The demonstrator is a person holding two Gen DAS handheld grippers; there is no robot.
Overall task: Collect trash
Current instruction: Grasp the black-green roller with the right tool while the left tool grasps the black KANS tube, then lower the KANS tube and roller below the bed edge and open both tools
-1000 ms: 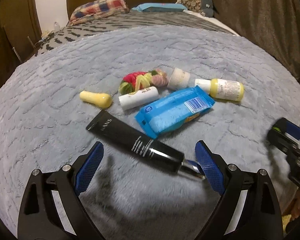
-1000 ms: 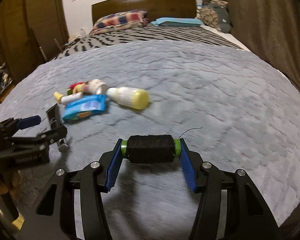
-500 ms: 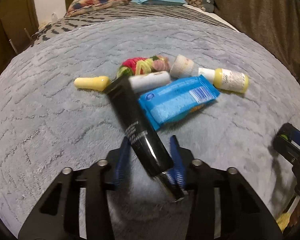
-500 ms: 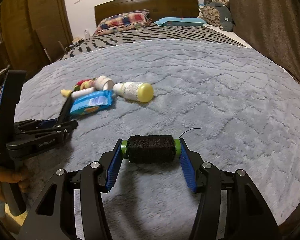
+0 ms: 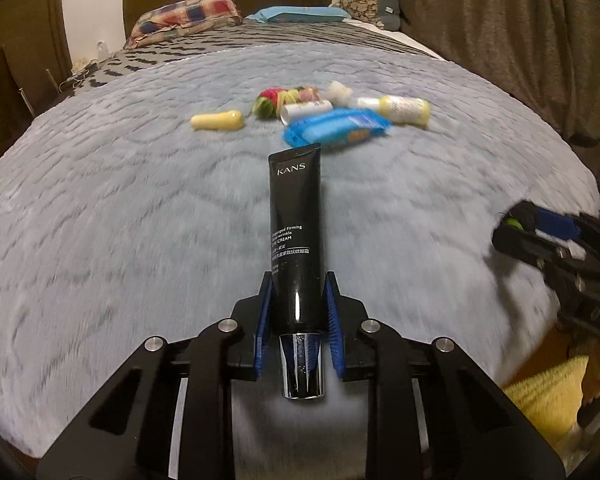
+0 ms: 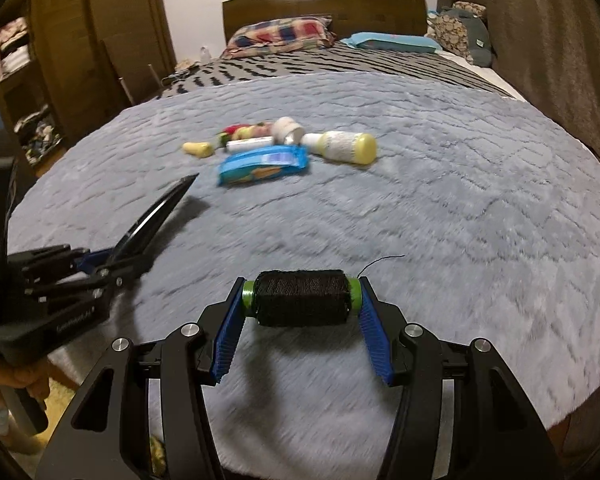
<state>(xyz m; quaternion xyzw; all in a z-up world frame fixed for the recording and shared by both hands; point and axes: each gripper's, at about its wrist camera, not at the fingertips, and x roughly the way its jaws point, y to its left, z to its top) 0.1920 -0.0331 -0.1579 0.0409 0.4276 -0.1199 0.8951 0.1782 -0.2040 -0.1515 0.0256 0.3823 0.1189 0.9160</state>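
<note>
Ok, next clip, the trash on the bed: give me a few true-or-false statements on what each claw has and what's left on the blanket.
1. The left claw is shut on the black tube. True.
2. The right claw is empty. False: it holds a spool of black thread by its ends.
3. The blue packet lies on the grey blanket. True.
4. The yellow-capped bottle stands upright. False: it lies on its side.
5. The black tube is lying flat on the blanket. False: it is lifted, its flat end pointing away from the claw.
</note>
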